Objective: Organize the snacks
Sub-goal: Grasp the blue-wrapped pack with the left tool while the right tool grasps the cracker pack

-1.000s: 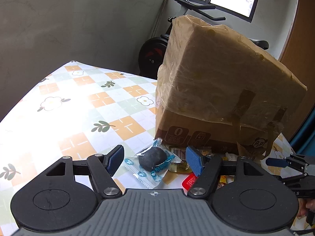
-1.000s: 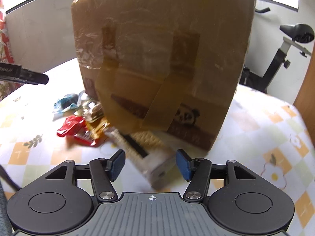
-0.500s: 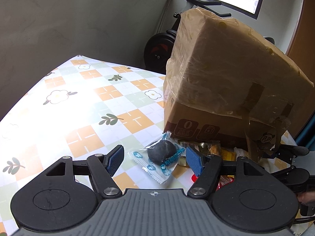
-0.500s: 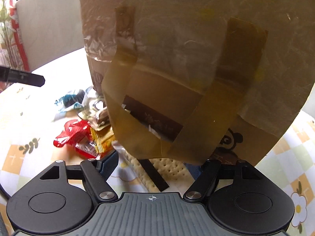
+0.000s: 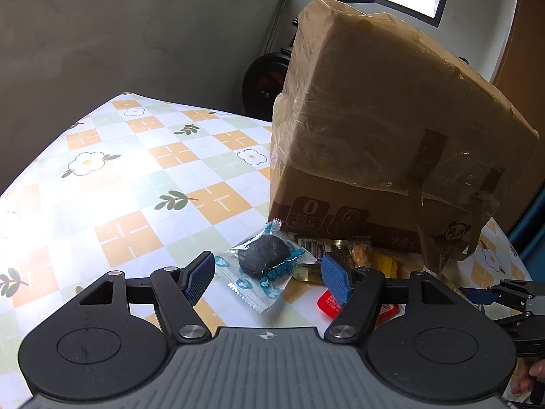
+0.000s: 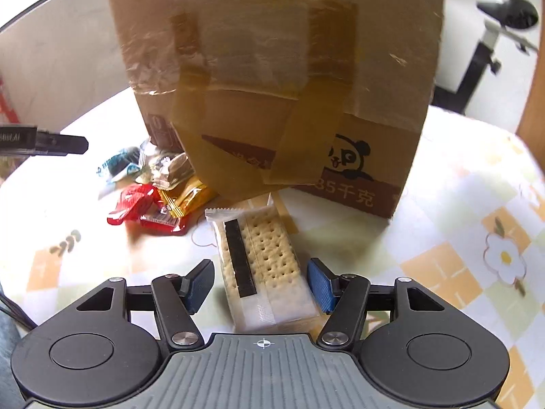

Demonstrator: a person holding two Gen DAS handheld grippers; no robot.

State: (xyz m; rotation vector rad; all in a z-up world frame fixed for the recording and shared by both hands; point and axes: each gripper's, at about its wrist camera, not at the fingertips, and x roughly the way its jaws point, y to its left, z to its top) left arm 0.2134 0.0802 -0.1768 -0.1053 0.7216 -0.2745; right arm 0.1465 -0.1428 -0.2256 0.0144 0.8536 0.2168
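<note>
While both grippers' fingers (image 6: 201, 284) spread wide, cardboard box (image 6: 279, 78) looms behind cracker pack (image 6: 264, 266).

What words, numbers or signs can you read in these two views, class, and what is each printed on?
"0": square icon on the cardboard box; the characters beneath are too small.
"85千克": box front, under the panda drawing; a leading digit may be hidden by the flap.
Snack wrappers' print: too blurred.
</note>
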